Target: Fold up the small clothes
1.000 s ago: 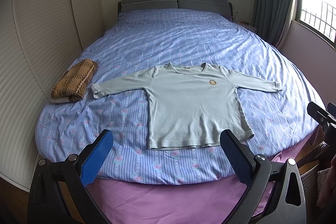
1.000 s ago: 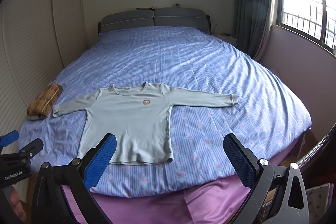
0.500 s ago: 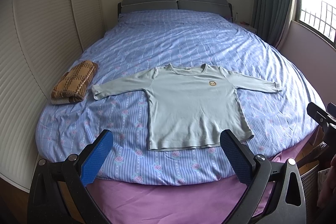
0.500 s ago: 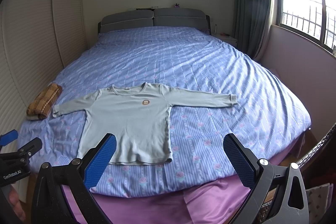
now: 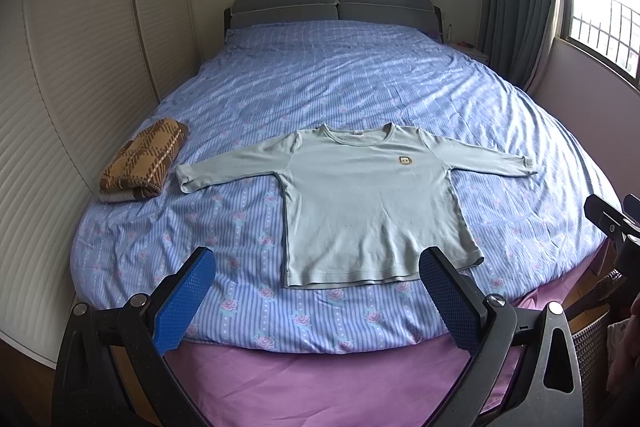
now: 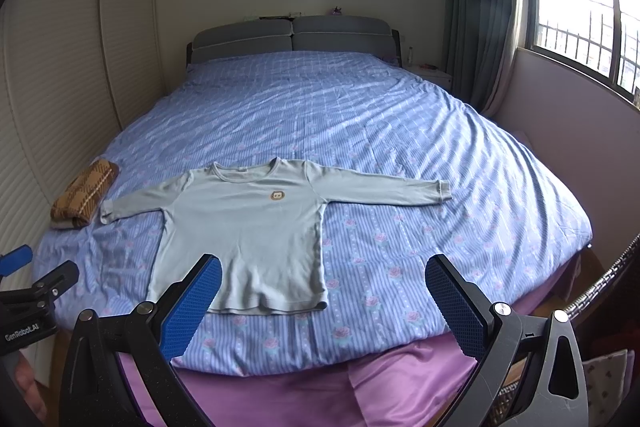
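A small pale green long-sleeved shirt [image 5: 368, 203] [image 6: 248, 231] lies flat, face up, near the foot of the bed, sleeves spread to both sides and hem toward me. A small brown badge sits on its chest. My left gripper [image 5: 316, 267] hangs open short of the hem, above the bed's near edge, with nothing between its blue pads. My right gripper [image 6: 322, 275] is open too and holds nothing. It stands off the shirt's lower right corner. Each gripper shows at the edge of the other's view.
A folded brown plaid cloth [image 5: 144, 163] [image 6: 84, 195] rests on the blue striped bedspread [image 5: 360, 83] left of the shirt's sleeve. A slatted wardrobe [image 5: 60, 87] runs along the left. A window and curtain stand on the right. A wicker basket [image 5: 592, 331] sits by the bed's foot.
Both views have tilted slightly, so the shirt sits a little higher between the fingers. The shirt and the plaid cloth lie as before.
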Demonstrator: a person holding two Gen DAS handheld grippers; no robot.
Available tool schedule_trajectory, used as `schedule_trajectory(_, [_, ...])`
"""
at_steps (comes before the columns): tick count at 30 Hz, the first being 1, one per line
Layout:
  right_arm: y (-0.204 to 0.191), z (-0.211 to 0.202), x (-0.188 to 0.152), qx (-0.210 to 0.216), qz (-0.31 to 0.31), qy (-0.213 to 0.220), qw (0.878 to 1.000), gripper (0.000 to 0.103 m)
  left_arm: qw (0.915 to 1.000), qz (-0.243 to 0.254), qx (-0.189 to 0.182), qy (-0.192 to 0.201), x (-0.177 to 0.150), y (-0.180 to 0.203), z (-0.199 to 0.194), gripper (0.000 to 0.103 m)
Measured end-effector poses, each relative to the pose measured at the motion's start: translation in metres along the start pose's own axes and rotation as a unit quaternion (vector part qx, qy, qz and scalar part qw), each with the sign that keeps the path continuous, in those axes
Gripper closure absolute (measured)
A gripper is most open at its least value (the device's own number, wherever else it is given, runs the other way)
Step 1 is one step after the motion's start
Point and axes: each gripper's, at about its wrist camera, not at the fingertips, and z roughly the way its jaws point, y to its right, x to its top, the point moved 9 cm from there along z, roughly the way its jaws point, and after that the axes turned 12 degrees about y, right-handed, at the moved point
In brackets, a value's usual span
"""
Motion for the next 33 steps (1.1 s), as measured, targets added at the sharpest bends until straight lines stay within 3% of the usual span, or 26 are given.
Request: schedule_trajectory(33, [-0.008, -0.006, 0.007, 0.000, -0.005, 0.004, 1.000, 0.000, 0.9999, -0.003, 0.004, 0.015, 0.006, -0.007, -0.005, 0.000])
